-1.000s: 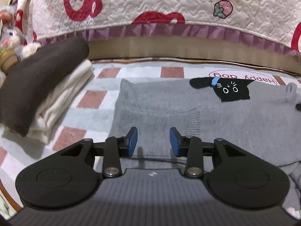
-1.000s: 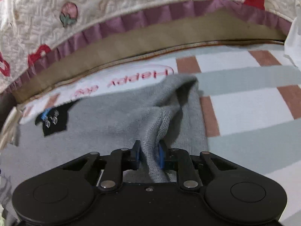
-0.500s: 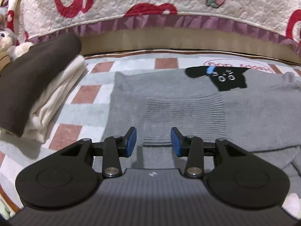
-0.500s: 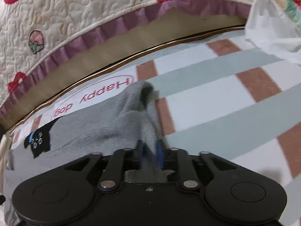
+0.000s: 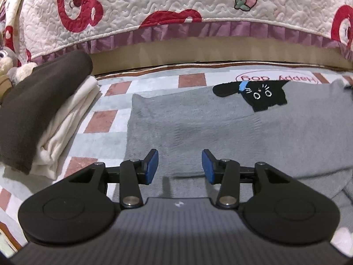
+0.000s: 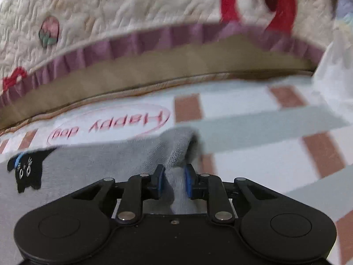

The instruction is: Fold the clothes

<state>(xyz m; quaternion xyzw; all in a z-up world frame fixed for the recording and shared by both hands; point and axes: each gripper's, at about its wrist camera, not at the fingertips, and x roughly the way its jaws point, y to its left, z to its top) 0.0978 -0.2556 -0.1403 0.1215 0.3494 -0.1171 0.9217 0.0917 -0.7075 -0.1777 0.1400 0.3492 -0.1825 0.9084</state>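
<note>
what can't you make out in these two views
- Left wrist view: plush toy is cut off by the left edge and partly behind the brown folded cloth.
- Left wrist view: grey sweater runs off the right edge, so its full shape is unseen.
- Right wrist view: quilt pattern is smeared by motion blur.
- Right wrist view: white cloth is cut off by the right edge.

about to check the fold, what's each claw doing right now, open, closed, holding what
left claw: opening, nothing between its pads, poised over the grey sweater.
right claw: closed on a pinched fold of the grey sweater.
</note>
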